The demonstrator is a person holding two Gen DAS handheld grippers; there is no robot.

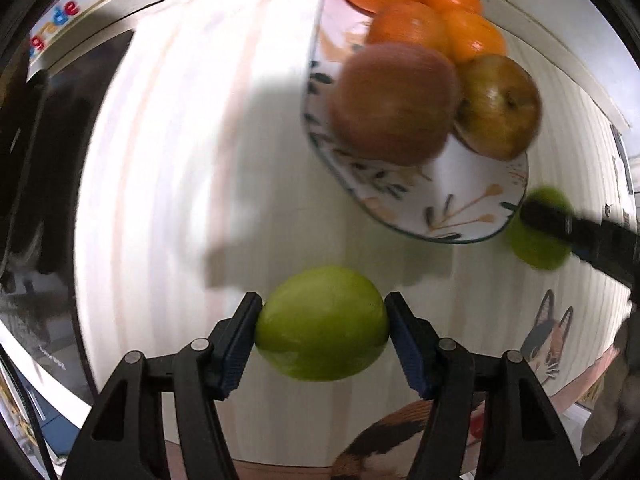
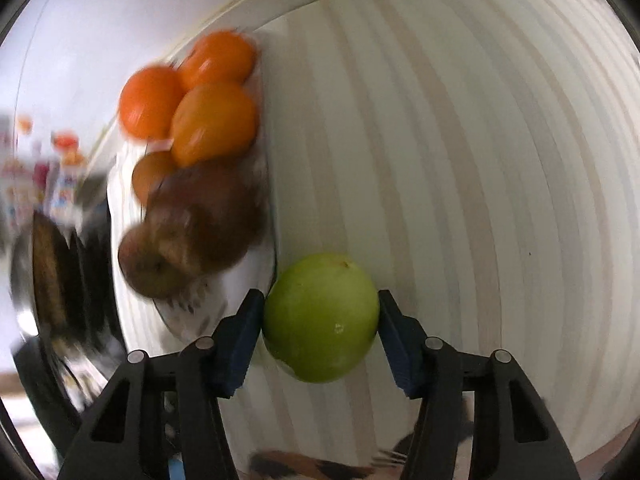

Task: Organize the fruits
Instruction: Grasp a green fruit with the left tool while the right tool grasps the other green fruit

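Observation:
My left gripper (image 1: 322, 322) is shut on a green apple (image 1: 322, 324) and holds it above the striped table, near the plate's front. My right gripper (image 2: 320, 318) is shut on a second green apple (image 2: 320, 318) right of the plate; that apple (image 1: 538, 236) and a finger (image 1: 560, 224) also show in the left wrist view. The patterned plate (image 1: 460, 208) holds two red-brown apples (image 1: 394, 102) and several oranges (image 1: 408, 26). In the right wrist view the plate (image 2: 240, 280) with its red apples (image 2: 192, 232) and oranges (image 2: 214, 122) is at the left, blurred.
The table has a pale striped cloth (image 1: 180, 160) with a cat picture (image 1: 548, 340) at its near edge. A dark appliance (image 1: 36, 200) stands left of the table. A white wall (image 2: 80, 40) lies behind the plate.

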